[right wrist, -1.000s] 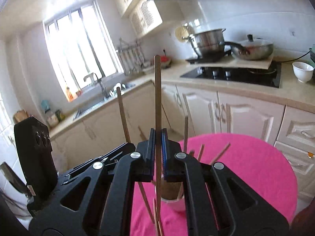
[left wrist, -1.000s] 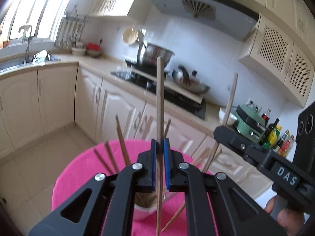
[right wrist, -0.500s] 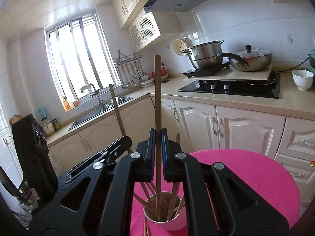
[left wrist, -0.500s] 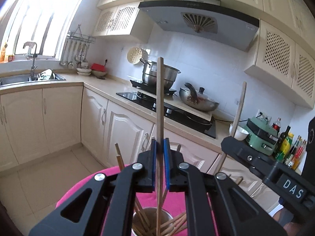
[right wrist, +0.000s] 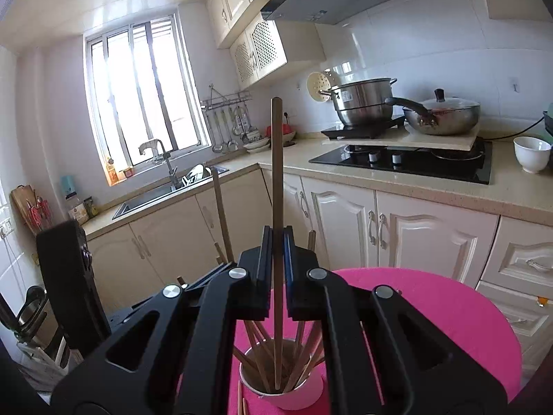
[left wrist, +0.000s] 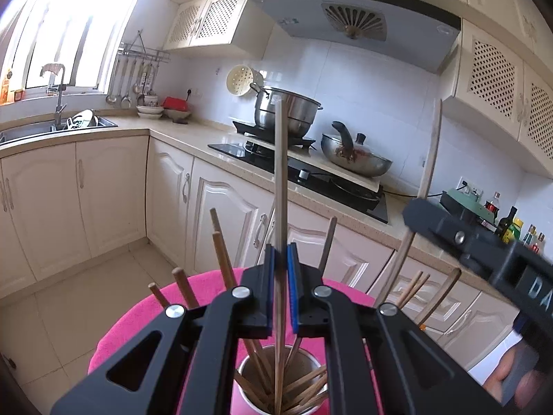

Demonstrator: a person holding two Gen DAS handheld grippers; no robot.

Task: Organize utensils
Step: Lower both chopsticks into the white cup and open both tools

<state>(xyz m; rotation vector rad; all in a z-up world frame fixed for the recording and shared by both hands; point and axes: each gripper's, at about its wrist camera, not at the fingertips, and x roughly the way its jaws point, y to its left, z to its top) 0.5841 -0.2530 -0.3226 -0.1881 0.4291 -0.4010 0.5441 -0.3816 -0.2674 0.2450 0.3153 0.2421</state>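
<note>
My left gripper (left wrist: 280, 252) is shut on a wooden chopstick (left wrist: 280, 180) that stands upright, its lower end inside a white cup (left wrist: 252, 403) of several chopsticks. My right gripper (right wrist: 275, 238) is shut on another upright chopstick (right wrist: 276, 173), its lower end inside the same cup (right wrist: 293, 397). The cup stands on a round table with a pink cloth (right wrist: 449, 311). The right gripper also shows in the left wrist view (left wrist: 484, 245) at the right, with its chopstick (left wrist: 432, 152). The left gripper's body shows in the right wrist view (right wrist: 65, 269) at the left.
Cream kitchen cabinets (right wrist: 397, 238) and a counter with a black hob (right wrist: 408, 162), a steel pot (right wrist: 363, 103) and a pan (right wrist: 446, 117) run behind the table. A sink (left wrist: 52, 128) lies under the window. A white bowl (right wrist: 532, 154) sits on the counter.
Both grippers have lowered their chopsticks into the cup; the lower ends were outside and beside the cup a second ago and now stand inside it. Both cameras have tilted up.
</note>
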